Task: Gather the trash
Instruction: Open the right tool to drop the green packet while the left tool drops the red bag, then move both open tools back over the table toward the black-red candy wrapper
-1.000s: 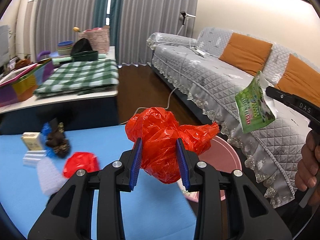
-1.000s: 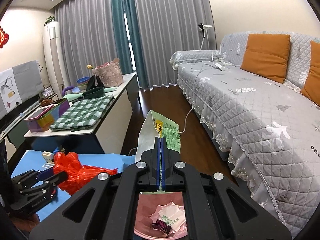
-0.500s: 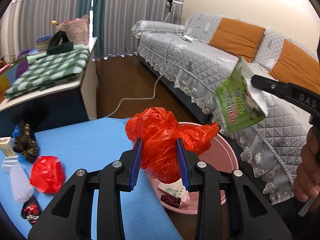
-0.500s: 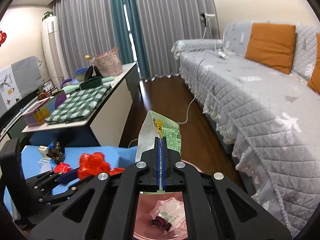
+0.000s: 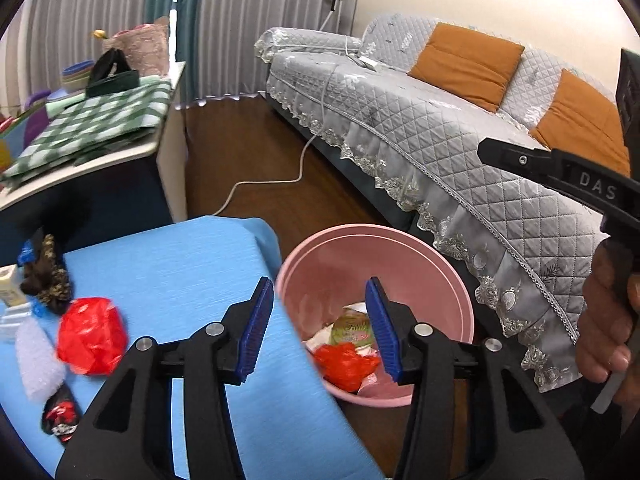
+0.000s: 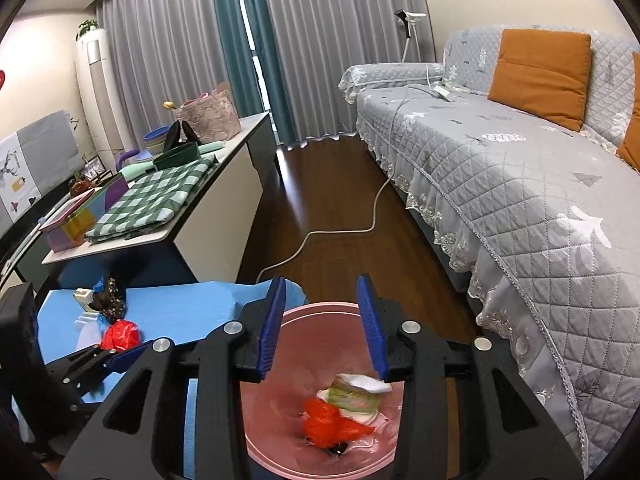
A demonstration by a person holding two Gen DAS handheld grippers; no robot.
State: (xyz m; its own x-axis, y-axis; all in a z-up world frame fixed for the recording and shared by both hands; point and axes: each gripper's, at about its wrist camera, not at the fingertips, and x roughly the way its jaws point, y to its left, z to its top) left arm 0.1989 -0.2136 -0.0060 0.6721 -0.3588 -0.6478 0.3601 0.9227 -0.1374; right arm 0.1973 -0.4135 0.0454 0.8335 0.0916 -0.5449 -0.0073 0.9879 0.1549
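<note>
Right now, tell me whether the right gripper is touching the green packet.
Apart. The right wrist view shows the right gripper opening with nothing between its pads, and the green packet lying below in the pink bin.

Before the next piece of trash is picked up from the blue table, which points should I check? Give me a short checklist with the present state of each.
1. Left gripper holds nothing: ok, jaws opening, nothing between them.
2. Right gripper holds nothing: ok, jaws opening, nothing between them.
3. Crumpled red plastic bag lies inside the round pink plastic bin: ok.
4. Green snack packet is inside the bin: ok.
5. Trash left on the blue table: not ok, a second red plastic bag and a small black-and-red wrapper lie there.
6. Whether the other small items at the table's far edge are trash: cannot tell.
</note>
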